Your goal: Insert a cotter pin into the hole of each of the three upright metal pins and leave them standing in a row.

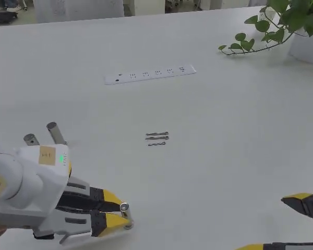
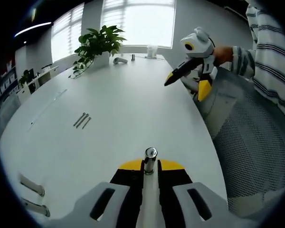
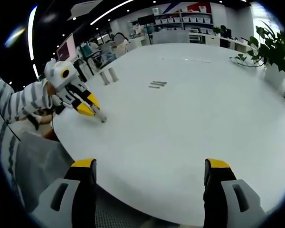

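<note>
Head view: three cotter pins (image 1: 157,138) on the surface (image 1: 224,156), two metal pins (image 1: 55,133) standing. Left hand-held gripper (image 1: 119,210) clamps a third metal pin (image 1: 124,208); right hand-held gripper (image 3: 149,166) gapes, its striped sleeve (image 2: 270,61) in left gripper view.

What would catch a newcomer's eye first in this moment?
The left gripper, large at the lower left of the head view, is shut on a metal pin near the front edge of the white table. Three cotter pins lie side by side mid-table, with two more metal pins standing upright to their left. The right gripper hangs open at the table's near right edge.
</note>
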Available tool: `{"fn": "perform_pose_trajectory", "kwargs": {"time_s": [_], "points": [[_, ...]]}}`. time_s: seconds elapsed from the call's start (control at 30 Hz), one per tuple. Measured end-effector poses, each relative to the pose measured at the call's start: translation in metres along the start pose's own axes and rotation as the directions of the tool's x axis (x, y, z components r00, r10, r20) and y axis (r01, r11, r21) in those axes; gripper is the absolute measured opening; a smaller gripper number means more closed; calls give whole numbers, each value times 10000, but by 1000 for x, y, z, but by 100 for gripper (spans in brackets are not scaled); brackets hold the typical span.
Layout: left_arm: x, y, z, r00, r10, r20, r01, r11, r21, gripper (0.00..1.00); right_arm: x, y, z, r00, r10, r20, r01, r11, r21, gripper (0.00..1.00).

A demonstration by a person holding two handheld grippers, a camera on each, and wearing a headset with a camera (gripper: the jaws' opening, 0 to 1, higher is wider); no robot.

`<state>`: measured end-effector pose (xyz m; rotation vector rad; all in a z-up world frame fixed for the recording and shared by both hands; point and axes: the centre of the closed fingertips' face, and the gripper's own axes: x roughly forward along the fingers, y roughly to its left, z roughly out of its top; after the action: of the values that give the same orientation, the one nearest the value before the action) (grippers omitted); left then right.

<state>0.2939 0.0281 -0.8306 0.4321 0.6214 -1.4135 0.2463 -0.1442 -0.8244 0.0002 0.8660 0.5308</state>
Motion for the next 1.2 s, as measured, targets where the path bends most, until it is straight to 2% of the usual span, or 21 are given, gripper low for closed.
{"fn": "perform_pose_trajectory", "kwargs": {"time_s": [0.43,0.53,0.67,0.77,1.03,1.2], "points": [[-4,-4,-1,9995,304,44,-302,9988,-389,15,0,2,7,9997,102,241,-99,9999,-119,95],[-5,-3,0,9986,477,245,-461,9970,-621,20,1,4,7,9996,172,224,-168,9997,-152,94],[-6,-4,-3,9980,579,250,-560,9958,-731,25,2,4,7,9995,235,192,-231,9995,-219,94],[-8,-8,-5,9981,531,320,-495,9932,-1054,27,2,5,8,9994,279,203,-273,9993,-262,93],[-14,-18,-9,9960,714,537,-631,9879,-1418,43,4,8,11,9987,486,159,-478,9978,-457,93],[-18,-30,-14,9970,633,446,-555,9858,-1583,57,5,10,14,9982,583,132,-574,9964,-621,93]]}}
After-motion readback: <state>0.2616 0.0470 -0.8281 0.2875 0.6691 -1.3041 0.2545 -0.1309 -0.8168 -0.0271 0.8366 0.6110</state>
